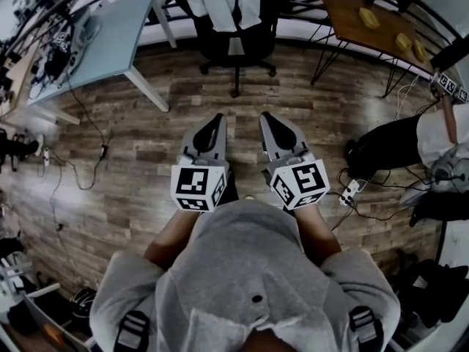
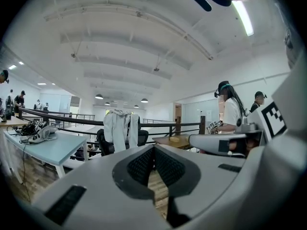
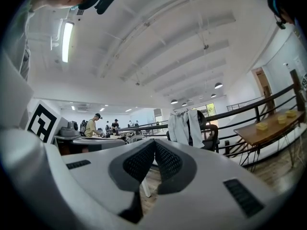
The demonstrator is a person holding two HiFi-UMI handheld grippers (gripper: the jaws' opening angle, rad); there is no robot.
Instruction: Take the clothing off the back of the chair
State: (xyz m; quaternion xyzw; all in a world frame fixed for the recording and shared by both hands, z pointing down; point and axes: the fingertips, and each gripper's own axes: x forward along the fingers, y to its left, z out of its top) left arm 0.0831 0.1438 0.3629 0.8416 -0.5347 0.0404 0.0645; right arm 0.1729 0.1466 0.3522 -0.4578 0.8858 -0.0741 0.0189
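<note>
left gripper (image 1: 217,120): I've got it low in front of me, pointing at the far side of the room. Its fingers (image 2: 142,166) are pressed flat together, nothing between them.
right gripper (image 1: 266,117): just beside the left one, aimed the same way. Its fingers (image 3: 139,164) are closed tight too, and empty.
clothing (image 1: 220,2): white garment draped over the chair back, hanging down the front of it. It's straight ahead at the far end, well apart from both grippers.
chair (image 1: 234,53): black office chair on a star base, standing on the floor (image 1: 146,160) of wood planks, right in front of the railing (image 2: 57,114).
blue table (image 1: 110,28): far left, pale top and white legs, with a pile of dark gear on its left end.
wooden table (image 1: 344,9): far right, thin black legs, a few yellow blocks (image 1: 368,17) on top.
other person (image 1: 399,141): off to the right, dark trousers and white top. Can't make out much more.
cables (image 1: 80,174): loose on the floor at the left.
</note>
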